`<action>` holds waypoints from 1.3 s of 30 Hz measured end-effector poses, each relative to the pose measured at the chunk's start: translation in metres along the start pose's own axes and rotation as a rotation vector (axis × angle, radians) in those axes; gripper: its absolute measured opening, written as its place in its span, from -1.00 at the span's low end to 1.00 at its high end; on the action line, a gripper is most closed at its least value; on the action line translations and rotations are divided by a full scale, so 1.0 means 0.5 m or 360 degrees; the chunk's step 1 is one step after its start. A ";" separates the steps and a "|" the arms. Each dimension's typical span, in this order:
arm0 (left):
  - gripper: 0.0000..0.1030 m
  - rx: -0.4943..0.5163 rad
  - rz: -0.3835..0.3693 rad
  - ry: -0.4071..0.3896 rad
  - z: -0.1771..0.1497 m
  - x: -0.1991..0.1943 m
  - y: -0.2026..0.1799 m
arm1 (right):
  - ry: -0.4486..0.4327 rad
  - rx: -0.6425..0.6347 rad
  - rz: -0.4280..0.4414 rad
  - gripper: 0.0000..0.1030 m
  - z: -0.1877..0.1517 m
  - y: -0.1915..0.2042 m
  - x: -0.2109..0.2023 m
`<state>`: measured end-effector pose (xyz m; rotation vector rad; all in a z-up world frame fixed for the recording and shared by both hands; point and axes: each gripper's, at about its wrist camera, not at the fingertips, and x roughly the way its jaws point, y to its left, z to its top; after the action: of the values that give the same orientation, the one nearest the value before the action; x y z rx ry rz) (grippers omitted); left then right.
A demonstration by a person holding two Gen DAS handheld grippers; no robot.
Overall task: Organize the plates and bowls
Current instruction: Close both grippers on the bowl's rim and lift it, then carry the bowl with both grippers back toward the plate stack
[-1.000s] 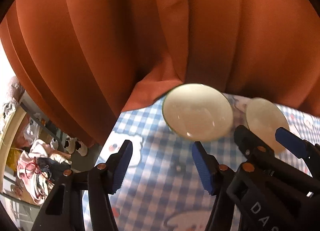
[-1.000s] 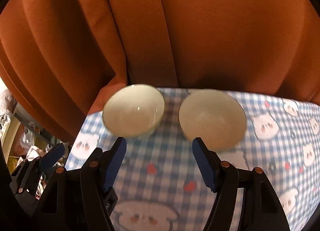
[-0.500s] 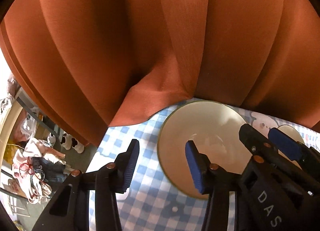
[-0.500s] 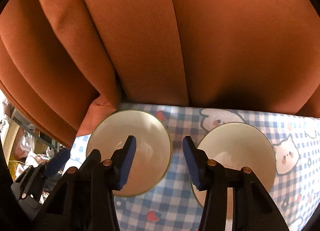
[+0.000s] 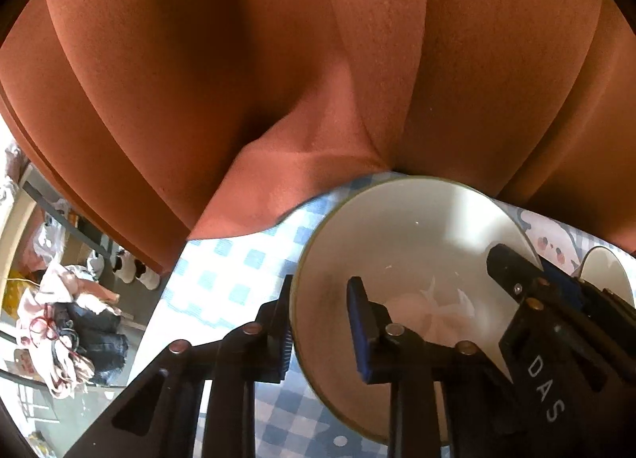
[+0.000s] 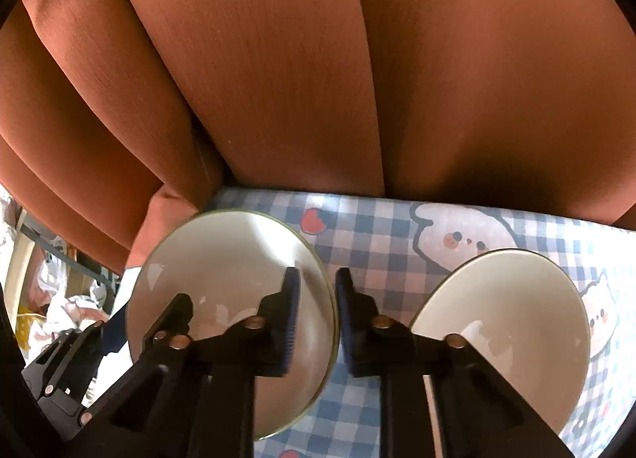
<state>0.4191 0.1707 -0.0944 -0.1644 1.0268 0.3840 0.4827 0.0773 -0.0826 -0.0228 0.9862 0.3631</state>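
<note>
Two cream bowls sit near the table's point(image 6: 397, 227) far edge, by the orange curtain point(image 6: 278, 60). Left gripper point(image 5: 324, 333) pinches the left rim of the left bowl point(image 5: 417, 243); right gripper point(image 6: 316, 325) pinches the same bowl's right rim. Right bowl point(image 6: 516, 299) stands apart, untouched, on the checked cloth.
</note>
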 end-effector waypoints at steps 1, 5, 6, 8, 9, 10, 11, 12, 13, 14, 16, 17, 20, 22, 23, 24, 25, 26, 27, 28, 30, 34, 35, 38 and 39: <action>-0.56 0.0001 -0.0002 -0.0008 0.000 -0.001 0.000 | -0.0012 -0.0001 -0.0002 -0.62 0.000 0.001 0.001; -0.56 0.0006 -0.0008 -0.0015 0.001 -0.002 -0.002 | -0.0016 -0.0008 -0.0009 -0.62 0.000 0.005 -0.001; -0.56 0.0011 -0.0009 -0.0016 0.000 -0.003 -0.005 | -0.0014 -0.0006 -0.0009 -0.62 -0.001 0.004 -0.003; -0.56 0.0013 -0.0005 -0.0018 -0.002 -0.006 -0.003 | -0.0014 -0.0017 -0.0013 -0.62 -0.003 0.004 -0.002; -0.56 0.0014 -0.0002 -0.0019 -0.004 -0.007 -0.003 | -0.0013 -0.0021 -0.0013 -0.62 -0.005 0.004 -0.003; -0.56 0.0016 -0.0002 -0.0019 -0.006 -0.008 -0.001 | -0.0005 -0.0021 -0.0009 -0.62 -0.006 0.005 -0.005; -0.56 0.0017 -0.0005 -0.0018 -0.007 -0.009 0.000 | 0.0000 -0.0019 -0.0007 -0.62 -0.008 0.004 -0.005; -0.56 0.0016 -0.0008 -0.0016 -0.008 -0.012 0.000 | 0.0004 -0.0017 -0.0007 -0.62 -0.008 0.004 -0.004; -0.56 0.0013 -0.0012 -0.0012 -0.009 -0.016 0.001 | 0.0002 -0.0016 -0.0009 -0.62 -0.010 0.004 -0.005; -0.56 0.0009 -0.0012 -0.0008 -0.009 -0.019 0.003 | 0.0000 -0.0020 -0.0013 -0.62 -0.012 0.006 -0.008; -0.56 0.0004 -0.0016 -0.0011 -0.010 -0.028 0.007 | -0.0005 -0.0026 -0.0015 -0.62 -0.016 0.011 -0.019; -0.56 0.0002 -0.0016 -0.0014 -0.011 -0.029 0.013 | -0.0008 -0.0024 -0.0014 -0.62 -0.018 0.013 -0.024; -0.56 0.0007 -0.0024 -0.0031 -0.017 -0.047 0.019 | -0.0016 -0.0021 -0.0020 -0.62 -0.026 0.020 -0.041; -0.56 0.0004 -0.0036 -0.0037 -0.022 -0.063 0.022 | -0.0019 -0.0019 -0.0025 -0.62 -0.031 0.024 -0.052; -0.56 0.0000 -0.0040 -0.0039 -0.025 -0.068 0.025 | -0.0023 -0.0019 -0.0031 -0.62 -0.034 0.026 -0.060; -0.56 0.0001 -0.0047 -0.0043 -0.028 -0.078 0.027 | -0.0027 -0.0022 -0.0036 -0.62 -0.036 0.029 -0.067; -0.56 0.0004 -0.0051 -0.0049 -0.032 -0.084 0.030 | -0.0032 -0.0023 -0.0040 -0.62 -0.039 0.031 -0.076; -0.56 0.0009 -0.0054 -0.0056 -0.035 -0.095 0.033 | -0.0039 -0.0022 -0.0045 -0.62 -0.043 0.033 -0.087; -0.56 0.0015 -0.0057 -0.0063 -0.040 -0.101 0.039 | -0.0044 -0.0019 -0.0048 -0.62 -0.046 0.035 -0.096; -0.56 0.0022 -0.0061 -0.0072 -0.043 -0.112 0.041 | -0.0049 -0.0013 -0.0049 -0.62 -0.050 0.036 -0.106; -0.56 0.0032 -0.0075 -0.0090 -0.051 -0.135 0.045 | -0.0063 -0.0001 -0.0055 -0.62 -0.060 0.039 -0.131; -0.56 0.0060 -0.0102 -0.0133 -0.069 -0.186 0.051 | -0.0107 0.0017 -0.0076 -0.62 -0.080 0.045 -0.188; -0.56 0.0071 -0.0105 -0.0144 -0.074 -0.199 0.053 | -0.0119 0.0022 -0.0082 -0.62 -0.087 0.047 -0.206; -0.56 0.0099 -0.0129 -0.0169 -0.092 -0.237 0.058 | -0.0145 0.0042 -0.0094 -0.62 -0.108 0.050 -0.250; -0.56 0.0104 -0.0138 -0.0174 -0.098 -0.249 0.059 | -0.0154 0.0051 -0.0101 -0.62 -0.117 0.051 -0.265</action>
<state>0.3114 0.1538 -0.0117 -0.1271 0.9202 0.2776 0.3617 0.0521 -0.0029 -0.0074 0.8931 0.2878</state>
